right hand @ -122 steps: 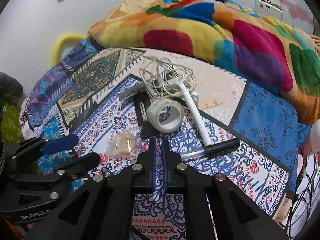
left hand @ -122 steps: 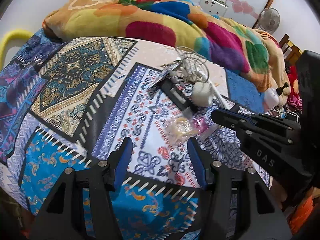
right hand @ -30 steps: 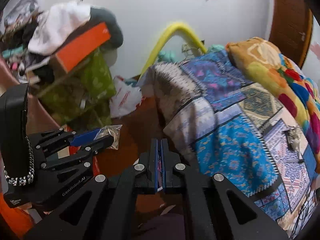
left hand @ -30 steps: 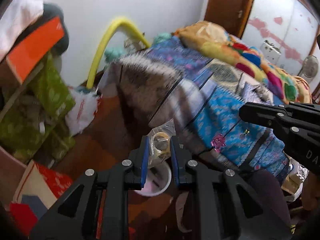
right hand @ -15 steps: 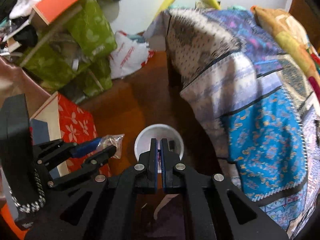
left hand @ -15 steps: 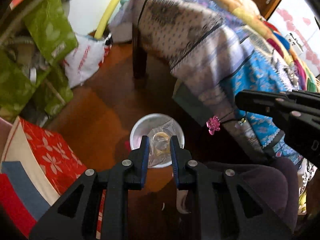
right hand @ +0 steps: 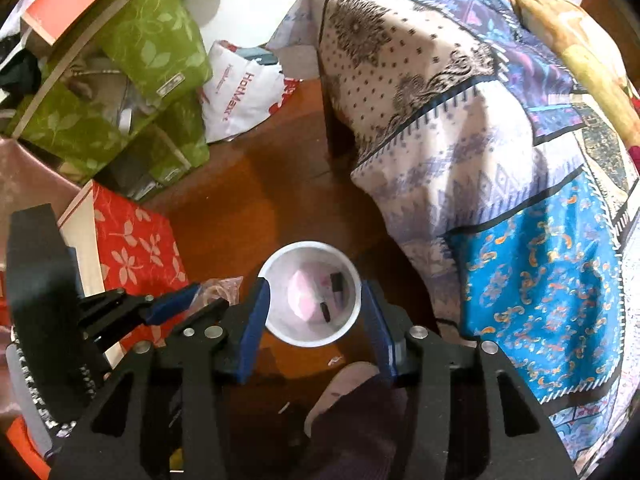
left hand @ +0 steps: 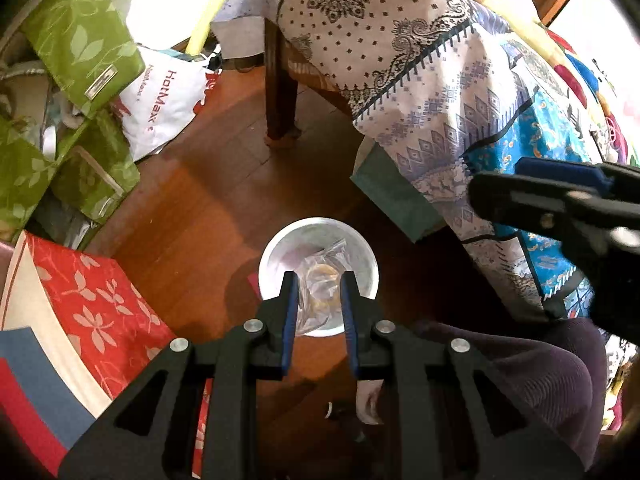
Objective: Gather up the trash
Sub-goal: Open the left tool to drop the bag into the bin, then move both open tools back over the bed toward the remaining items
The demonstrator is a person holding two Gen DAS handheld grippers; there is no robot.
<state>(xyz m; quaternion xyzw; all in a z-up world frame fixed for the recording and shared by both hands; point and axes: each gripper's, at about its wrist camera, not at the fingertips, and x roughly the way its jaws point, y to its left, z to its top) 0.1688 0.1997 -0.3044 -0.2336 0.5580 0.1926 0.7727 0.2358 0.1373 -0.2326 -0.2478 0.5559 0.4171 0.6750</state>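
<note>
Left wrist view looks almost straight down on a white bin [left hand: 272, 258] standing on the brown wooden floor [left hand: 224, 184], and the left gripper [left hand: 317, 292] hangs right over its mouth with a clear plastic bag [left hand: 320, 280] pinched between its blue pads. The bag (crumpled, with something yellowish inside) dangles inside the outline of the rim, so the drop looks lined up.

Right wrist view shows the right gripper [right hand: 314, 306] above the same white bin [right hand: 276, 328]. Its jaws are opening and nothing sits between them; a pink scrap [right hand: 302, 294] and a couple of small dark pieces [right hand: 336, 282] lie on the bin's bottom. Off to the left in that view the left gripper [right hand: 204, 298] appears side-on with the clear plastic bag [right hand: 222, 286] poking out of its tips.

To finish this step well, I would keep the left gripper centred over the bin and let go cleanly — light film tends to cling to a pad or drift sideways, so a full opening is safer than a half one. The patterned bedsheet [left hand: 420, 80] hangs near the bin on one side and a red floral box [left hand: 92, 308] sits on the other — neither blocks the drop.
</note>
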